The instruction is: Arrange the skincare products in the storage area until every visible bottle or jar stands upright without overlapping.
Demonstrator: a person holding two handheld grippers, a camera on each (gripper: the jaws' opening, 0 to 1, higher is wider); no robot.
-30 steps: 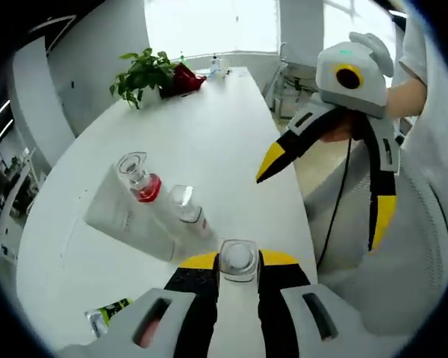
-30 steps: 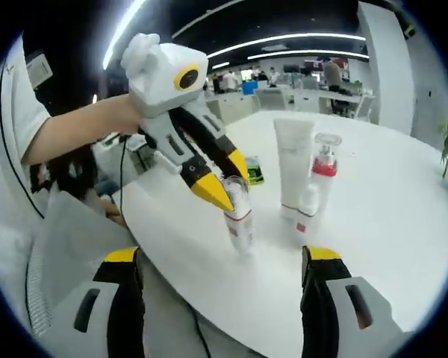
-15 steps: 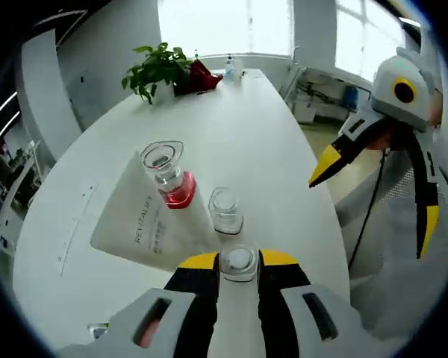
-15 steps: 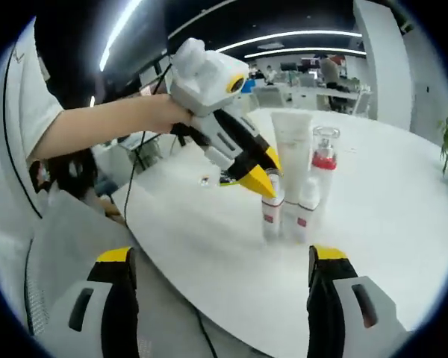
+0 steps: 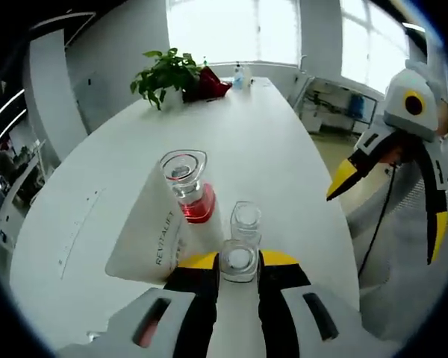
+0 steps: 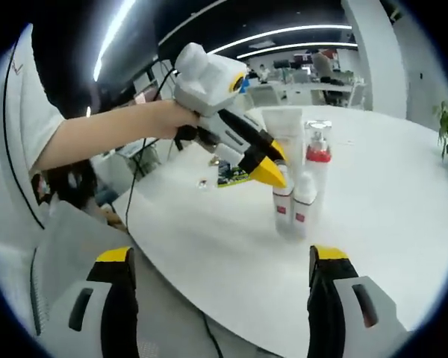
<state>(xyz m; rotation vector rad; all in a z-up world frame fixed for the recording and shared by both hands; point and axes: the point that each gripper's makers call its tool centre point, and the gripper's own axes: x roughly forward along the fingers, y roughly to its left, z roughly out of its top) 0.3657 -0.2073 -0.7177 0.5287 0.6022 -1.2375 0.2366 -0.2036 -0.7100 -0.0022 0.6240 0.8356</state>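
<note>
Small bottle (image 5: 239, 260) gripped upright by the left gripper (image 5: 239, 262), low on the white table (image 5: 269, 149).
A second small bottle (image 5: 246, 221) stands at its 12 o'clock, the red-collared bottle (image 5: 187, 188) and white tube (image 5: 153, 231) toward 10 o'clock. The right gripper (image 6: 220, 268) hangs open.

One word reads clearly: "REVITALIFT", printed lengthwise in grey capitals on the white tube (image 5: 153, 235), in the left gripper view. The tube stands just beside the red-collared clear-capped bottle (image 5: 188, 190), on its left as that view frames it. The small bottles' red label bands are too small to read.
</note>
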